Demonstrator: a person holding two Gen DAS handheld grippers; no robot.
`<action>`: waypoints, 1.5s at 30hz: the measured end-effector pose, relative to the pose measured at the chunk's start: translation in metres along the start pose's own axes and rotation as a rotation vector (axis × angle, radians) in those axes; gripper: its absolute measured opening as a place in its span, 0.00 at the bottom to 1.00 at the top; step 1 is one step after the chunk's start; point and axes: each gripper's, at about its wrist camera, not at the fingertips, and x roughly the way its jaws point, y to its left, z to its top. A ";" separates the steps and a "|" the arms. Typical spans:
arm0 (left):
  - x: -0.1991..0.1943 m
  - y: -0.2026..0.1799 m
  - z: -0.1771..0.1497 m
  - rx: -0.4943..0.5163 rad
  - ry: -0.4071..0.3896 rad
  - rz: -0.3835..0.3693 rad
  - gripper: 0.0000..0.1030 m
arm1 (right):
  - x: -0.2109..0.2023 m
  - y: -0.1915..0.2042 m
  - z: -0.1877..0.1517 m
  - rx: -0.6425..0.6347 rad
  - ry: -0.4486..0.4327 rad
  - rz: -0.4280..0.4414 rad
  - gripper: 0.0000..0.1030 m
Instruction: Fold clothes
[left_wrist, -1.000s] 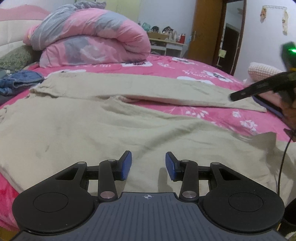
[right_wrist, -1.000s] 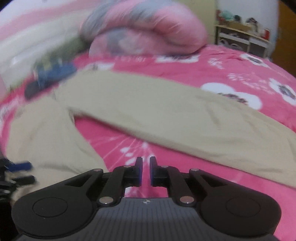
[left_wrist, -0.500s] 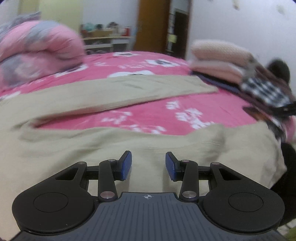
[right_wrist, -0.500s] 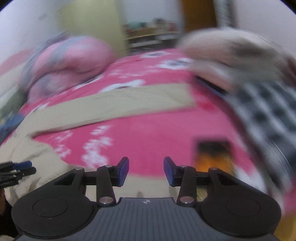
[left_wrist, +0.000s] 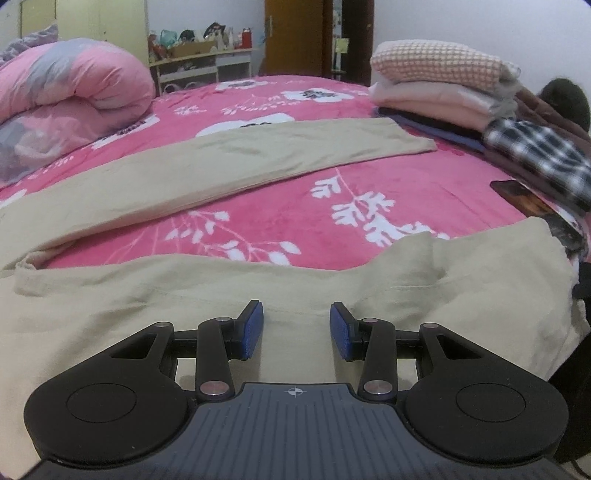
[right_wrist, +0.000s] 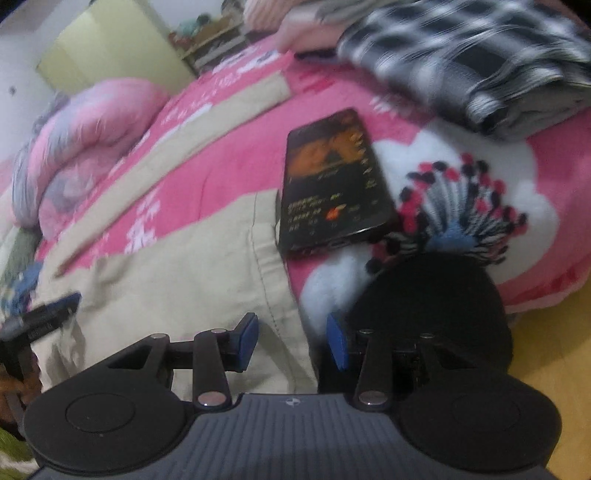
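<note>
Beige trousers lie spread on the pink flowered bed, the far leg (left_wrist: 258, 158) flat and straight, the near leg (left_wrist: 184, 295) rumpled. My left gripper (left_wrist: 295, 328) hovers open just over the near leg, with only cloth below its blue pads. In the right wrist view the near leg (right_wrist: 177, 266) ends in a stitched hem (right_wrist: 264, 258). My right gripper (right_wrist: 291, 341) stands open over that hem's edge, holding nothing. The left gripper's fingers (right_wrist: 44, 314) show at the left edge of that view.
A phone (right_wrist: 332, 181) with a lit screen lies on the bed beside the hem. A plaid garment (right_wrist: 461, 55) and a stack of folded clothes (left_wrist: 436, 88) sit at the right. A rolled duvet (left_wrist: 74, 92) lies far left. A black rounded object (right_wrist: 432, 306) sits by the bed's edge.
Both views swung right along the trousers toward the leg ends. The right gripper went from shut to open and dropped toward the near hem beside the phone.
</note>
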 end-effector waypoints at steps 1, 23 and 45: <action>0.000 -0.001 0.000 0.000 0.002 0.004 0.39 | 0.003 0.002 -0.001 -0.013 0.011 0.002 0.40; 0.006 -0.002 0.000 -0.028 0.003 0.040 0.46 | -0.026 -0.014 -0.027 0.084 -0.042 -0.042 0.01; -0.116 0.071 -0.036 -0.310 -0.163 0.282 0.65 | -0.029 0.099 -0.025 -0.324 -0.255 0.174 0.21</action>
